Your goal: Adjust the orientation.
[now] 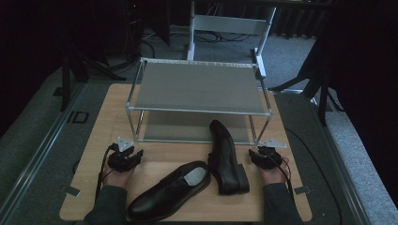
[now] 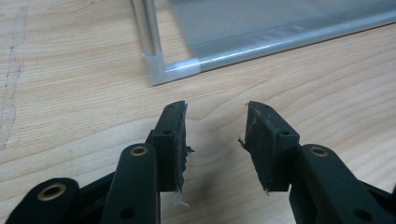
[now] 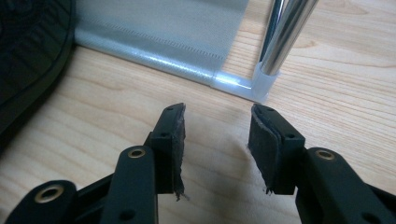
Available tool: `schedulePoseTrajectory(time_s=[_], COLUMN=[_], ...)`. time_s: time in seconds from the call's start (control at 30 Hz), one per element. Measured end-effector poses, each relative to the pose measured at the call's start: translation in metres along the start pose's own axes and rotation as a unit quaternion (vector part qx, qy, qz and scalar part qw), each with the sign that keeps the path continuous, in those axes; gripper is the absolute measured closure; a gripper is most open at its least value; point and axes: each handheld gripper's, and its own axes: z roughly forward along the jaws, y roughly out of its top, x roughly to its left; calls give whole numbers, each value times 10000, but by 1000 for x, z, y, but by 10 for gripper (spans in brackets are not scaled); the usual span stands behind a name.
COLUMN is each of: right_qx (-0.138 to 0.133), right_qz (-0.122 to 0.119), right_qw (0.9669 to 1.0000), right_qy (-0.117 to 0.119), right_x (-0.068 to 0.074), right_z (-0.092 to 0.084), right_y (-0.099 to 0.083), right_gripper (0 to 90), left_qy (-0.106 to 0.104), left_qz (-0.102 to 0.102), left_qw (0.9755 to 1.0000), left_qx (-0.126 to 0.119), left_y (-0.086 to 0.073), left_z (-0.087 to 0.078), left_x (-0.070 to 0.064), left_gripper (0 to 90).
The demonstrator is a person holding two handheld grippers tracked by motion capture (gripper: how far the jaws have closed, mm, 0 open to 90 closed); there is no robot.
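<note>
A two-tier metal shoe rack (image 1: 197,89) with grey shelves stands at the far half of the wooden table (image 1: 94,140), its chrome legs at the corners. Two black leather dress shoes sit in front of it. One shoe (image 1: 170,190) lies sole-down, at a slant near the front edge of the table, between the two hands. The other shoe (image 1: 226,157) lies tipped on its side just to the right of the first, heel toward the person and toe reaching up to the rack's lower shelf. The left tongs (image 1: 126,157) rest low over the table, left of the shoes and just in front of the rack's near left leg (image 2: 148,35); their jaws stand apart with only bare wood between them, gripping nothing. The right tongs (image 1: 265,156) sit just right of the tipped shoe, whose dark sole (image 3: 28,56) shows at the left edge of the right gripper view, with the rack's near right leg (image 3: 285,32) ahead. Their jaws are likewise parted and empty, touching neither shoe nor rack.
</note>
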Motion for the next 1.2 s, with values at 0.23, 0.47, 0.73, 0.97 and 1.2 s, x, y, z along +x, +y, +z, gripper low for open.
schedulePoseTrajectory(time_s=[0.23,0.47,0.73,0.97,1.2], right_qx=[-119,-228,-164,-165,-144], right_qz=[-17,-166,-212,-319,-355], right_qw=[9999,9996,9996,9992,9991], right_qy=[9,-31,-92,-147,-172], right_x=[3,11,12,15,16], right_z=[-14,-28,-28,-30,-30], right_y=[-1,-2,-3,-3,-3], right_gripper=[519,498,483,464,461], left_qy=[-198,-429,-695,-1019,-1390], left_qz=[73,197,368,528,867], left_qw=[9997,9986,9964,9925,9850], left_qx=[-140,-227,-318,-431,-535], left_y=[0,-3,-9,-13,-7], left_z=[-20,-45,-69,-88,-102], left_x=[-5,-18,-35,-54,-78], left_gripper=[575,559,529,498,404])
